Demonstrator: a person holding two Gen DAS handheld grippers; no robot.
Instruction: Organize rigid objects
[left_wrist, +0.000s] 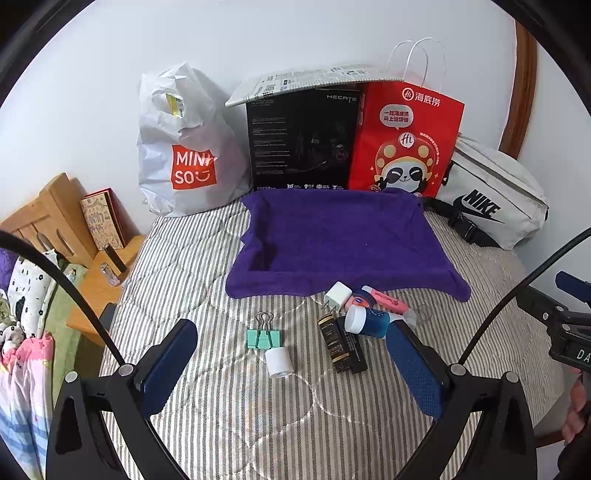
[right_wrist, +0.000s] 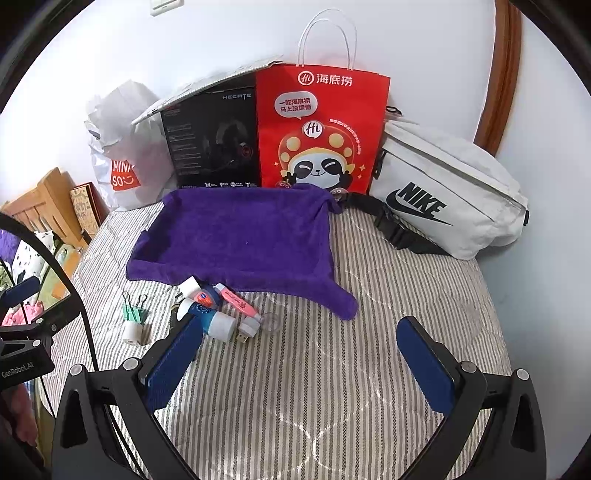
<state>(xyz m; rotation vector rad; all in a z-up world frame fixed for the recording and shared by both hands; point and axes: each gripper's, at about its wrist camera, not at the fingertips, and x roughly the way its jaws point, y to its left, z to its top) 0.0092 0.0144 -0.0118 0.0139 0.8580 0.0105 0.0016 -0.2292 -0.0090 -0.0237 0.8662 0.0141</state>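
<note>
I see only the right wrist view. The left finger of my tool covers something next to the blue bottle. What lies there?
Observer: A black box with gold lettering lies flat on the striped quilt, close beside the blue bottle.
Operator: Does the left tool hold anything? I see only its edge.
Observer: No. The left tool is open and empty above the quilt.
Operator: Does the white charger show its pins?
Observer: Yes. The white charger shows two metal pins at its near end.
</note>
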